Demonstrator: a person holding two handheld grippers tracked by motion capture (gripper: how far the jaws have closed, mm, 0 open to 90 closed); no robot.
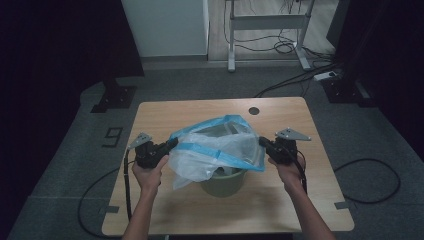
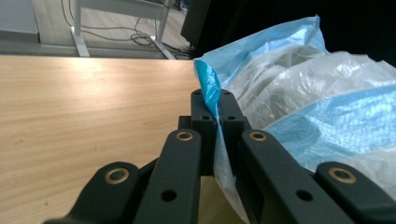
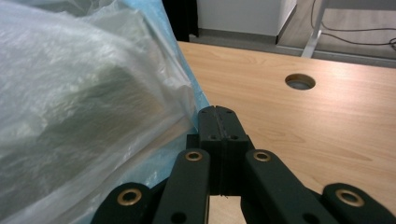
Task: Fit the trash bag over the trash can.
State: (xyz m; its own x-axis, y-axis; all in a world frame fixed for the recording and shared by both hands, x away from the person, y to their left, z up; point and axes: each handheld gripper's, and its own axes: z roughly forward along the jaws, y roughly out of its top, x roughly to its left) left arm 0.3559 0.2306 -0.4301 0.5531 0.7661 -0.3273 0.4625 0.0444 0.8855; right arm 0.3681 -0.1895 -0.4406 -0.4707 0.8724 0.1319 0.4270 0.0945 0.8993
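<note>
The billowing plastic bag (image 1: 220, 150) over the bin (image 1: 223, 183) blocks the tabletop (image 1: 280, 210) centre; bare wood lies at 6, 12, 3 and 9 o'clock, apparently broken only by a cable hole (image 1: 254, 110) at 12.

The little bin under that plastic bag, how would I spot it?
Start at the light wooden table. Near its middle, beneath the billowing blue-edged clear plastic bag, stands a small round olive-green plastic bin. It is the table's one solid, dull-green thing.

Grey carpet floor (image 1: 60, 165); light wood table (image 1: 280, 210) with round cable hole (image 1: 254, 110); black cables (image 1: 370, 180); white cabinet (image 1: 165, 25); desk frame (image 1: 267, 22); dim surroundings.
</note>
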